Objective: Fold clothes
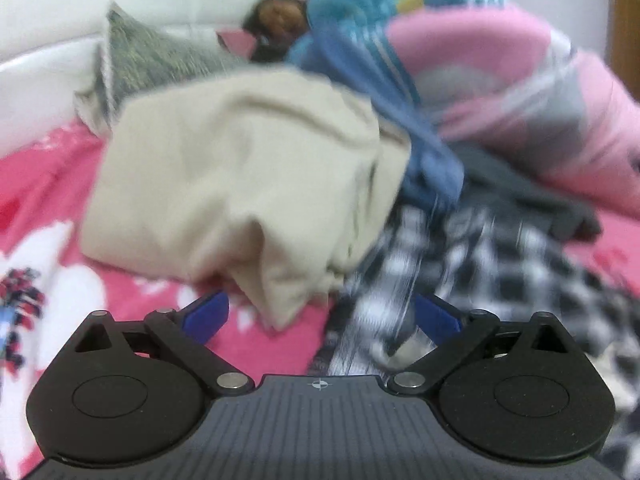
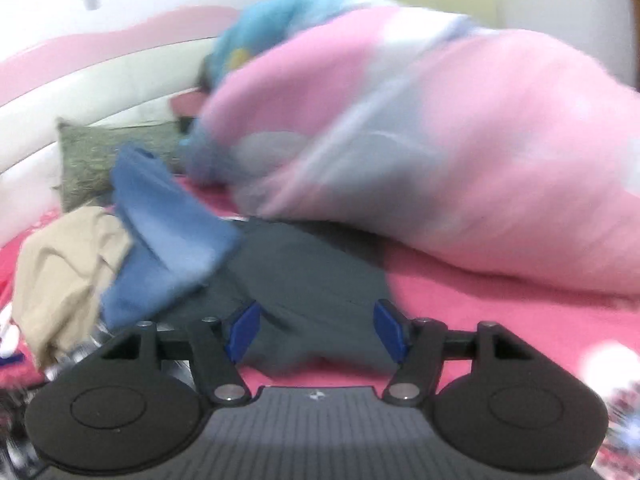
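The clothes lie in a messy heap on the pink bed (image 2: 500,312): a tan one (image 1: 240,168), a blue one (image 2: 168,240), a dark grey one (image 2: 304,280) and a checked one (image 1: 500,280). None looks folded, so all need folding. The left tongs (image 1: 322,316) and right tongs (image 2: 316,332) are both spread wide and hold nothing. Both pictures are blurry.

I see a pink bedsheet (image 1: 48,184) with white flowers under everything. Far left a grey pillow (image 1: 152,56) leans on the white headboard (image 1: 52,20); far right lies a bunched pink quilt (image 2: 460,152).
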